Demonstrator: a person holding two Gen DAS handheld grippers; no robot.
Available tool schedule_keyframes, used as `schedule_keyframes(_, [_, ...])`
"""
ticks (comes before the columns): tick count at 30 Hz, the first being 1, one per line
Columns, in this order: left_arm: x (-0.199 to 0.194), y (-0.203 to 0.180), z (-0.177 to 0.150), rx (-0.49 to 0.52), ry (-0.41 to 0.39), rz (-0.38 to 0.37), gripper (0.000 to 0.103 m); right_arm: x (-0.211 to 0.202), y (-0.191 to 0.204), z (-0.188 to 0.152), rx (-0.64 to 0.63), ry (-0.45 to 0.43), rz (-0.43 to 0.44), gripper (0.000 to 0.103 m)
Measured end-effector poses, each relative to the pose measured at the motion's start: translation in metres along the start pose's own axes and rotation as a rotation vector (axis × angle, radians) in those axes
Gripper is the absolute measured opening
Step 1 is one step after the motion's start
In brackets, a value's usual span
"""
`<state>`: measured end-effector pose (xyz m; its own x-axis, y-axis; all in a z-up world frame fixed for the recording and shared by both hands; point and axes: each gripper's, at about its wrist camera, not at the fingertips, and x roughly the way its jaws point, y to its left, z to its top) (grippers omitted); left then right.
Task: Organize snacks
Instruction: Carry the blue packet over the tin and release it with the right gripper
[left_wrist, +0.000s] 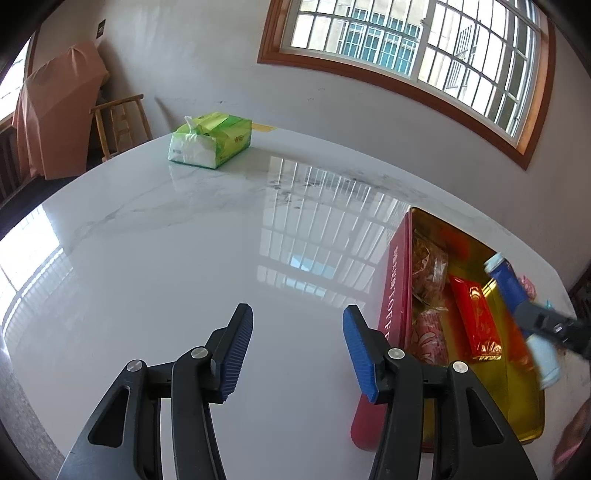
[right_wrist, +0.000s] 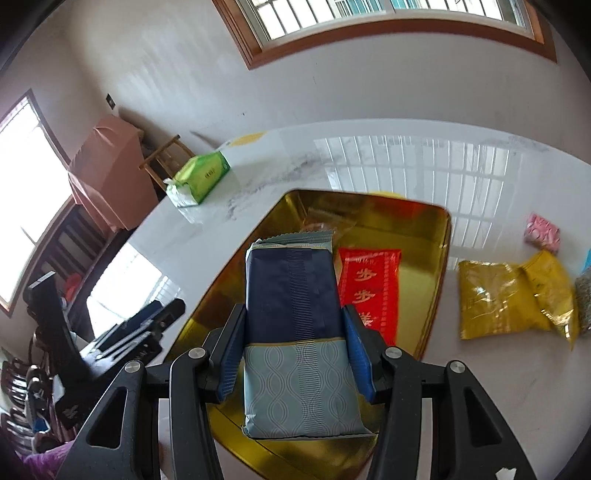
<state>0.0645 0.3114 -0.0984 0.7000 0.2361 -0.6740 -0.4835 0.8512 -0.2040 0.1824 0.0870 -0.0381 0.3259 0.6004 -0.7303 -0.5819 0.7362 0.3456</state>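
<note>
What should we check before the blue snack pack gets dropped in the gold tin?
1. Right gripper pinching the blue snack pack on both sides: ok.
2. Pack is above the gold tin: ok.
3. Bare gold floor left beside the red packet: ok.
4. Left gripper open, empty, outside the tin: ok.
5. How high the pack hangs over the floor: cannot tell.
6. Yellow bag and pink snack on the table, not yet in: not ok.
</note>
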Motion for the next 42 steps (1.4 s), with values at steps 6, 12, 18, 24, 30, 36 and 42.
schedule_keyframes(6, [0.003, 0.002, 0.0, -0.011, 0.015, -0.007, 0.052, 0.011, -0.003, -0.003, 0.0, 0.021, -0.026, 0.048])
schedule_keyframes(12, [0.005, 0.005, 0.001, -0.019, 0.02, -0.015, 0.052, 0.023, -0.004, -0.003, 0.009, 0.04, -0.037, 0.048])
schedule_keyframes(18, [0.006, 0.01, 0.001, -0.046, 0.027, -0.025, 0.052, 0.026, -0.001, -0.002, 0.0, 0.038, -0.058, 0.048])
schedule_keyframes(24, [0.006, 0.013, 0.001, -0.063, 0.025, -0.03, 0.052, 0.028, 0.0, -0.002, -0.005, 0.036, -0.067, 0.049])
schedule_keyframes(30, [0.004, 0.01, 0.0, -0.049, 0.015, -0.021, 0.052, 0.026, -0.002, -0.001, 0.007, 0.034, -0.052, 0.05])
schedule_keyframes(36, [0.002, 0.006, -0.001, -0.031, 0.007, -0.012, 0.053, 0.0, 0.004, -0.005, -0.035, -0.063, -0.045, 0.05])
schedule_keyframes(42, [0.004, 0.007, 0.0, -0.033, 0.019, -0.007, 0.053, -0.065, -0.04, -0.034, -0.042, -0.195, -0.195, 0.053])
